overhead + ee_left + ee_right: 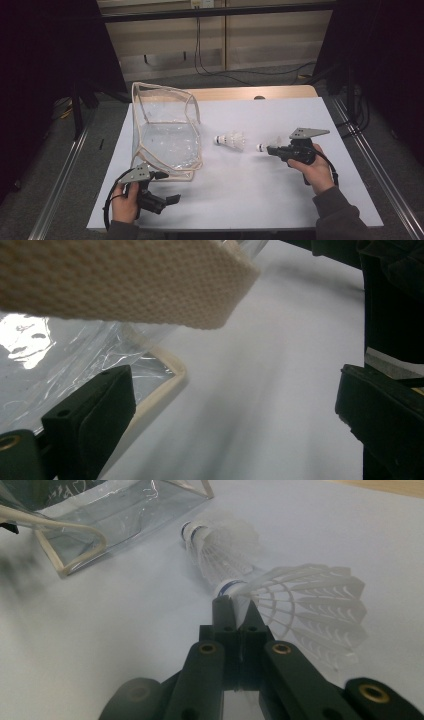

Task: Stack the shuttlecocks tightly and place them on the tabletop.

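Pinching a white shuttlecock (300, 605) by the edge of its feather skirt, the right hand-held gripper (239, 611) had its two black jaws pressed tight together on it. From above, that right hand-held gripper (272, 149) sat over the right half of the desk (280, 200), pointing left, with the shuttlecock's cork end (259, 147) sticking out ahead of the jaw tips. And there was a second shuttlecock (231, 140) lying on its side on the white surface, just left of the held one, cork end toward the bag. In the right gripper view the two sat close, the loose one (220, 547) just beyond the held one; whether they touched could not be told.

Over on the left, a clear plastic bag (165, 132) with cream trim stood open on the desk, its mouth facing up. The left hand-held gripper (167, 187) was down near the front edge, just beside the bag's near corner. Its jaws stood wide apart with nothing between them but bare desk. In the left gripper view, a woven cream strap (125, 280) crossed the top, with the bag's trimmed edge (165, 375) beside one jaw.
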Motion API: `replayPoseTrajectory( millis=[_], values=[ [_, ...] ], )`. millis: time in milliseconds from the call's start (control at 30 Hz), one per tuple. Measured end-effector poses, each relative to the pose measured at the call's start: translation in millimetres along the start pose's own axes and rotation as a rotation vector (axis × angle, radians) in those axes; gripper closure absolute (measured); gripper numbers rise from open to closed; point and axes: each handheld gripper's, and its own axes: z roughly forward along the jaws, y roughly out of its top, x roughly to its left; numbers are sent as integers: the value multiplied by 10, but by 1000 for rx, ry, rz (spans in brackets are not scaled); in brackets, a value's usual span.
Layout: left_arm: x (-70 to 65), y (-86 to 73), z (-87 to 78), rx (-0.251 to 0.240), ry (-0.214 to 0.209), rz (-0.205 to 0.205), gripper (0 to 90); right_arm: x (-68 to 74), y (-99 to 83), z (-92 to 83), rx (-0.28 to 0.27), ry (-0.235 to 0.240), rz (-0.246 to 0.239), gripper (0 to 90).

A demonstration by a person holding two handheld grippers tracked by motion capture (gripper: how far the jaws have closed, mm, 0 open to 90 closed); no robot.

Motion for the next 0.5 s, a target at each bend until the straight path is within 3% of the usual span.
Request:
replayPoseTrajectory(
  millis=[500],
  values=[
    [4,-2,-10,-2,2,0,28,-8,60,82,-2,-10,-6,898]
  ],
)
